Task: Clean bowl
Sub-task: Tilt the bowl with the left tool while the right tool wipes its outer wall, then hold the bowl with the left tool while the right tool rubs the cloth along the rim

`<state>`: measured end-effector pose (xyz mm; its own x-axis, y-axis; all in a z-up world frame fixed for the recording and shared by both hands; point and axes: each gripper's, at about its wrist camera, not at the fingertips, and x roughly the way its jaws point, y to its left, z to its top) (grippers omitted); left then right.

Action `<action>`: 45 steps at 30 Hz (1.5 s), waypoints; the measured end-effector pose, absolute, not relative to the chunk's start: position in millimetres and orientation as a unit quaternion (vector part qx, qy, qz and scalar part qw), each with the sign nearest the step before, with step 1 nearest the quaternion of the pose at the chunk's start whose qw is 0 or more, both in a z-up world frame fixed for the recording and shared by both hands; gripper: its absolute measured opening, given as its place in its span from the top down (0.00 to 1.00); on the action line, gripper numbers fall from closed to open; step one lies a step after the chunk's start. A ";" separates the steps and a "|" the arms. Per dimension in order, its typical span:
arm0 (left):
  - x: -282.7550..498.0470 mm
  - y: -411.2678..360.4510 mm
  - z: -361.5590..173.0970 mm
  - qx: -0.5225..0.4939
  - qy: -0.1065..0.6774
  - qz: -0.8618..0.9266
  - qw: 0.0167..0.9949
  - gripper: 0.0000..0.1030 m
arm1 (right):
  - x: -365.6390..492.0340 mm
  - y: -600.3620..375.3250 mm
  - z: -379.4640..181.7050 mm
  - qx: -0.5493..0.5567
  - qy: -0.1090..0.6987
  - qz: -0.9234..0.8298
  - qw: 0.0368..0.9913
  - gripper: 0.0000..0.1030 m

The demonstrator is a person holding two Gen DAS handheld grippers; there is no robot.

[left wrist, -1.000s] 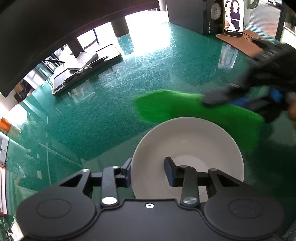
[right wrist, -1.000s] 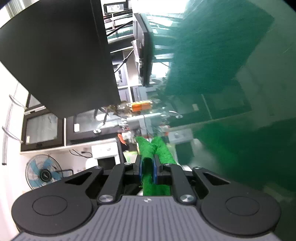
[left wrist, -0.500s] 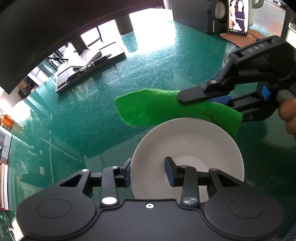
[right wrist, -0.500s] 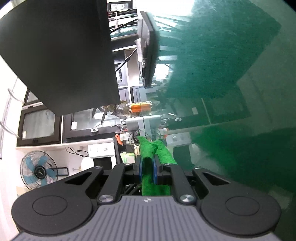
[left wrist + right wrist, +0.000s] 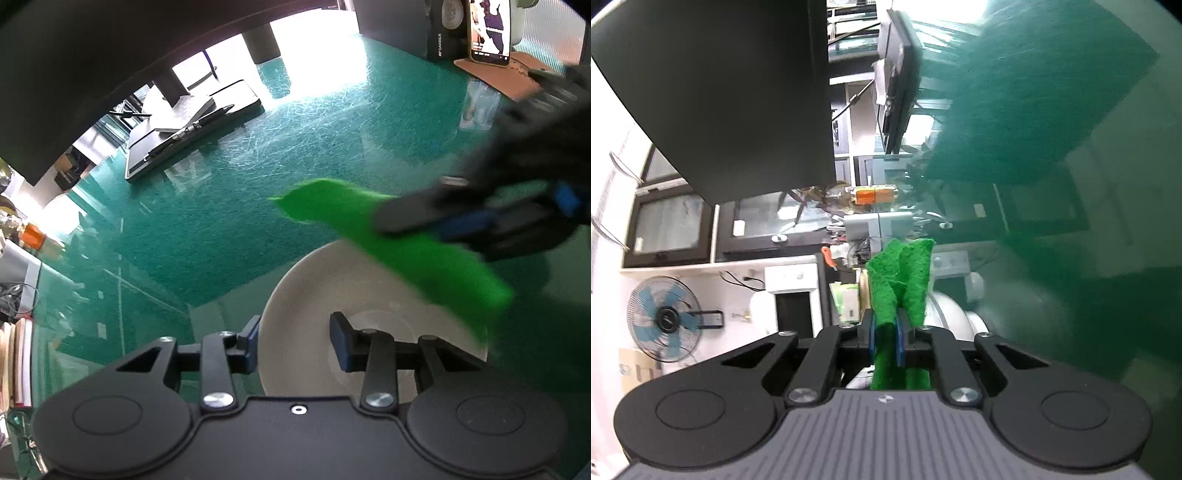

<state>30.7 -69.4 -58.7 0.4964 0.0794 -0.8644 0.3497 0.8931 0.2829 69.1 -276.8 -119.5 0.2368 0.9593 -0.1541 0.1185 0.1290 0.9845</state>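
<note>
A white bowl (image 5: 314, 291) sits on the green glass table. My left gripper (image 5: 295, 338) straddles its near-left rim, one finger outside and one inside, apparently shut on the rim. My right gripper (image 5: 885, 332) is shut on a folded green cloth (image 5: 899, 273). In the left wrist view the right gripper (image 5: 480, 221) comes in blurred from the right, and the green cloth (image 5: 406, 243) hangs over the bowl's far right rim. The bowl's pale edge (image 5: 956, 314) shows under the cloth in the right wrist view.
A laptop with a pen on it (image 5: 184, 125) lies at the far left of the table. A phone (image 5: 489, 29) leans on a black box at the far right, on a brown mat. A dark monitor (image 5: 74, 74) overhangs the back left.
My right gripper has swept the green cloth down and to the right, so that it now lies over the bowl's right rim. The left gripper and the bowl have not moved.
</note>
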 end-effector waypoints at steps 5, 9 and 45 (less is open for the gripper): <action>28.2 -71.5 -58.9 0.222 0.493 -0.074 0.838 0.64 | 76.7 -265.8 -112.5 0.536 0.490 0.371 0.579 0.89; 27.4 -71.2 -59.0 0.223 0.491 -0.074 0.839 0.64 | 65.4 -281.3 -116.2 0.546 0.492 0.362 0.574 0.89; 23.7 -73.3 -59.7 0.237 0.484 -0.087 0.838 0.63 | 49.5 -309.7 -141.4 0.628 0.485 0.307 0.526 0.87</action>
<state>23.7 -73.3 -59.7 0.5170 0.0836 -0.8519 0.3746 0.8728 0.3129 49.5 -309.7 -141.4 0.3413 0.9318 -0.1235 0.2850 0.0226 0.9582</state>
